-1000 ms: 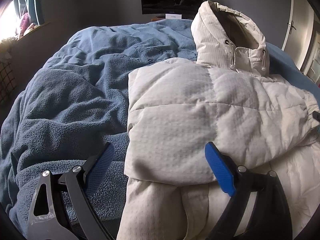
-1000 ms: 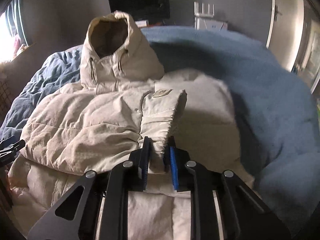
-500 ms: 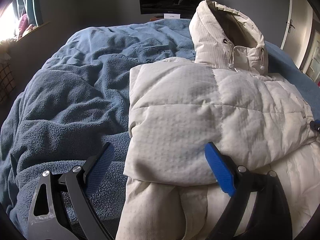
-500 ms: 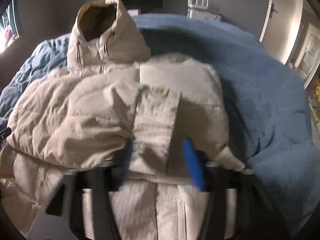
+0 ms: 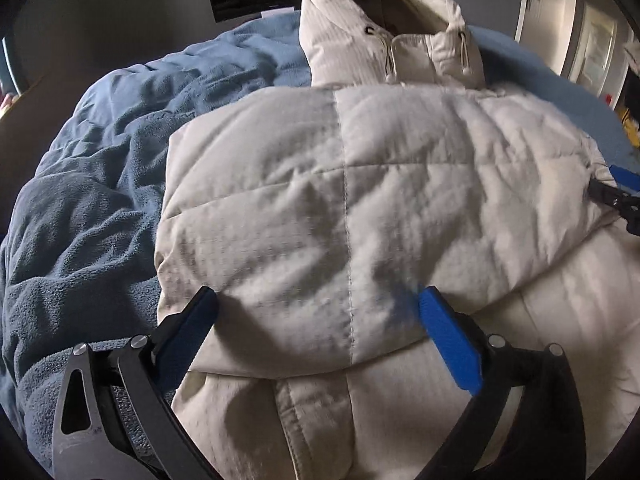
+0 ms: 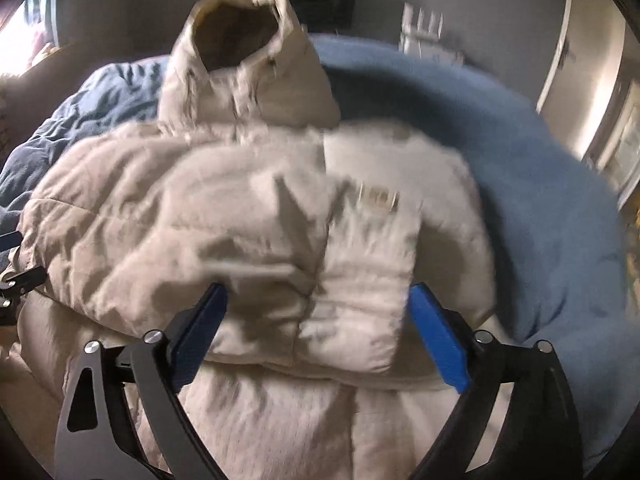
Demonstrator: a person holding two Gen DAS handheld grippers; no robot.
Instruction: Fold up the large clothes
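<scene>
Cream puffer jacket [image 5: 340,208] lies on the bed's blue blanket [image 5: 92,208], hood [image 5: 384,32] toward the far wall, both sleeves folded across the chest. Left gripper [image 5: 320,320] hangs over the left folded sleeve, jaws opening wide, pads apparently clear of the fabric. Right gripper [image 6: 316,316], blurred, straddles the right sleeve cuff [image 6: 360,304], jaws opening, gripping nothing.

Cream puffer jacket [image 5: 344,200] lies on the bed, sleeves folded across, hood up.
</scene>
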